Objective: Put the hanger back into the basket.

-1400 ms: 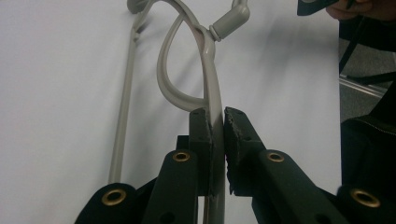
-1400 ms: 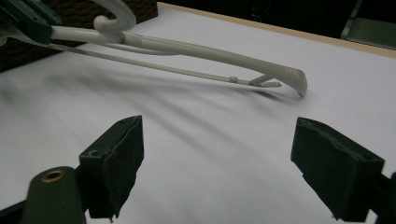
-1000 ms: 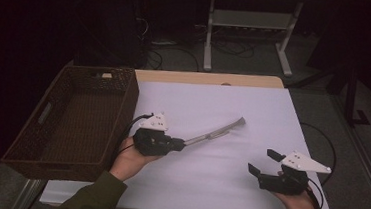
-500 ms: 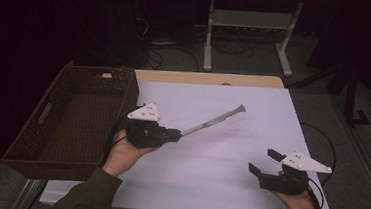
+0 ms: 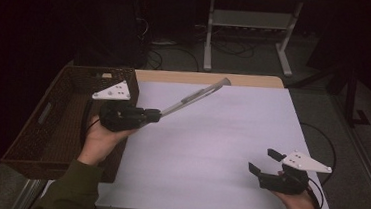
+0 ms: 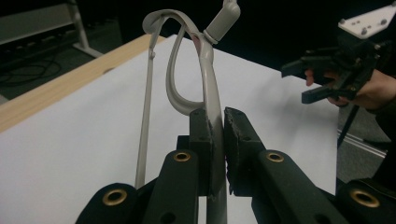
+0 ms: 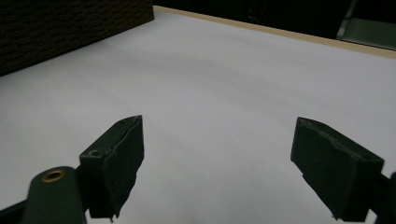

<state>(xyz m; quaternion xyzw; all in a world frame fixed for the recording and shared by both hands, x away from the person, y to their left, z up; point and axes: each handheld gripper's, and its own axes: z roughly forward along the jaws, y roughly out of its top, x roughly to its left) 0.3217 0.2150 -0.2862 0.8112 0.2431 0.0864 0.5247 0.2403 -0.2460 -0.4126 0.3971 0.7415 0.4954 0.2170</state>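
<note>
A long grey metal utensil (image 5: 194,96) with a looped part (image 6: 187,70) is held off the table, slanting up toward the far right. My left gripper (image 5: 155,114) is shut on its near end, the pads (image 6: 201,135) clamping the flat stem. It hovers by the right wall of the wicker basket (image 5: 46,123). My right gripper (image 5: 263,161) rests low at the near right of the white sheet (image 5: 221,137), jaws wide apart with nothing between them (image 7: 233,154). The left gripper view shows that right gripper (image 6: 322,79) farther off.
The dark wicker basket (image 7: 70,23) stands along the table's left side. A strip of bare wood (image 5: 200,78) runs along the table's far edge. A metal stand (image 5: 249,29) and cables lie on the floor beyond.
My left gripper has risen and shifted left toward the basket, lifting the utensil so its tip points higher. The right gripper has stayed put.
</note>
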